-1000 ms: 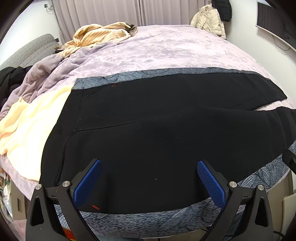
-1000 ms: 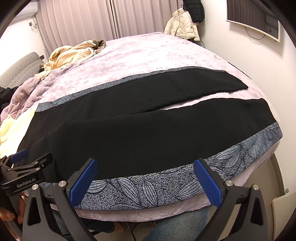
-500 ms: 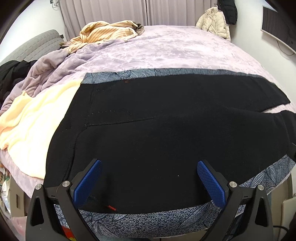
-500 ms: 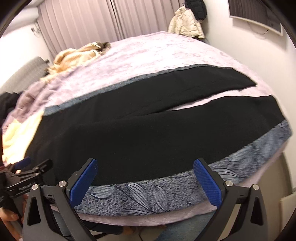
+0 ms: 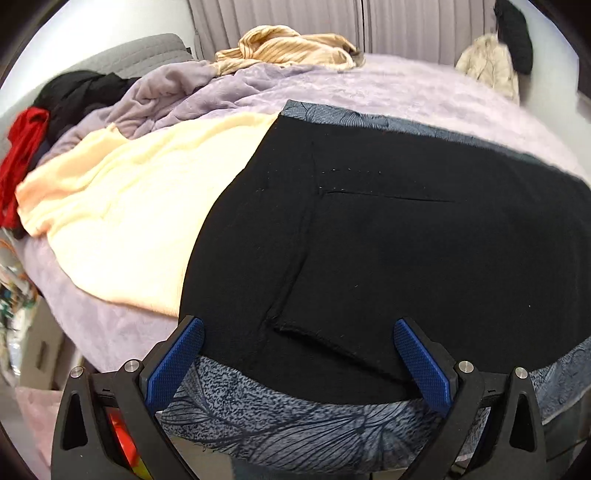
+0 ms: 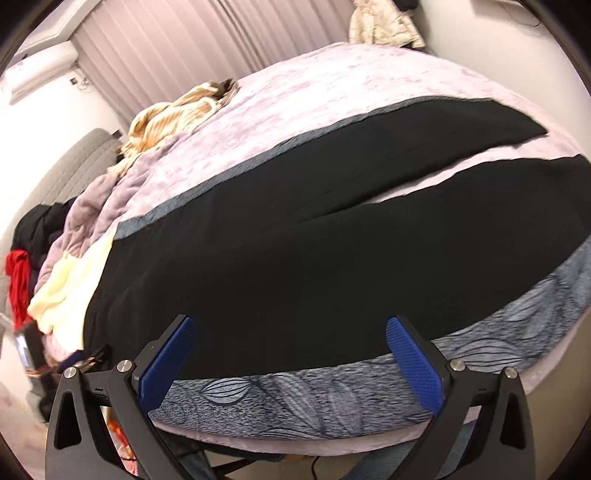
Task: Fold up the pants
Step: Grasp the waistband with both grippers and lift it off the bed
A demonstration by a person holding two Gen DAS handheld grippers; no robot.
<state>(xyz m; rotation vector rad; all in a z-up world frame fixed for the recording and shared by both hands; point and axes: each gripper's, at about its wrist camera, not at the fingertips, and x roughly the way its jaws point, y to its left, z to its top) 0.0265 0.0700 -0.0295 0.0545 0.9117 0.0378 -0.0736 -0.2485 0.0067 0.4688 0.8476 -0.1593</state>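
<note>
Black pants (image 5: 406, 240) lie flat on a blue-grey leaf-patterned cloth (image 5: 295, 417) on the bed. In the left wrist view I see the waist end with a pocket seam. In the right wrist view the pants (image 6: 314, 258) spread out with both legs running to the right, split apart near the far end. My left gripper (image 5: 297, 365) is open and empty, hovering over the near waist edge. My right gripper (image 6: 288, 362) is open and empty, over the near edge of the lower leg and the patterned cloth (image 6: 332, 398).
A pale yellow blanket (image 5: 129, 206) lies left of the waist. A lilac blanket (image 5: 177, 92), a striped tan garment (image 5: 288, 48) and red and black clothes (image 5: 26, 147) are piled at the far left. A jacket (image 6: 384, 22) hangs by the curtains.
Both grippers have shifted left and closer to the bed edge. The left view now centres on the waist and yellow blanket. The right view has tilted. Both jaws stay open.
</note>
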